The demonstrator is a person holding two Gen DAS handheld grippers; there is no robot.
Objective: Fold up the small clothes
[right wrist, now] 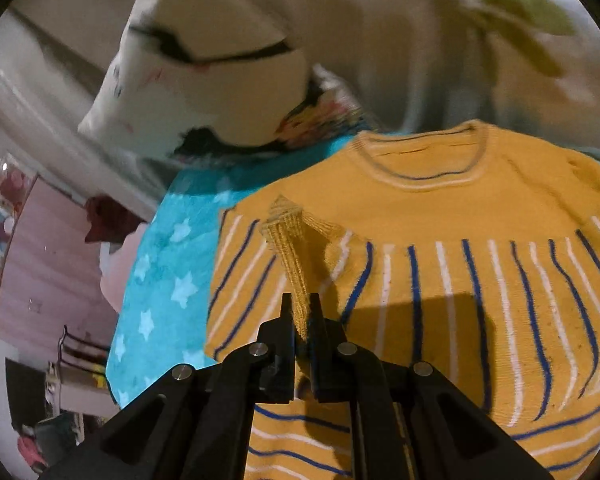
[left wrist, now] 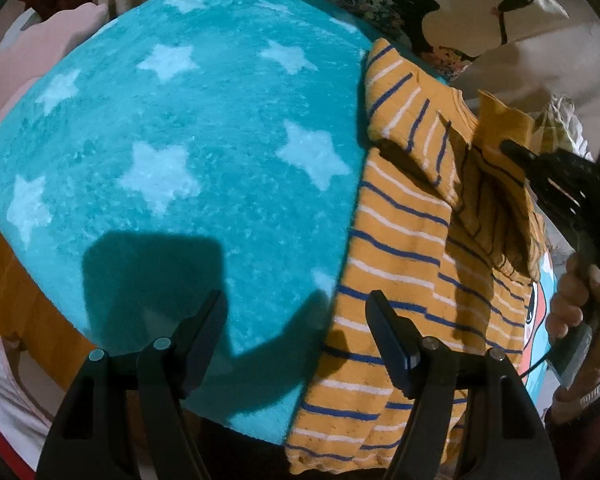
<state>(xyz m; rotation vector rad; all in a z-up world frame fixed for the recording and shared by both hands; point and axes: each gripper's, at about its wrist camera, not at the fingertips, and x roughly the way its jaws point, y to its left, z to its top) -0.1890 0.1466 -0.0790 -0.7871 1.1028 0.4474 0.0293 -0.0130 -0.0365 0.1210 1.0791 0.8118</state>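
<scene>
teal star blanket | printed pillow | pink cloth behind

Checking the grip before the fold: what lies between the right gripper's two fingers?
In the right wrist view, the right gripper is shut on a ribbed yellow edge of the striped sweater, pulled up off the blue star blanket.

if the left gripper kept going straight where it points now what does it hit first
Most likely the blue star blanket: the open left gripper aims down at it, beside the edge of the striped yellow sweater. Depth is unclear.
</scene>
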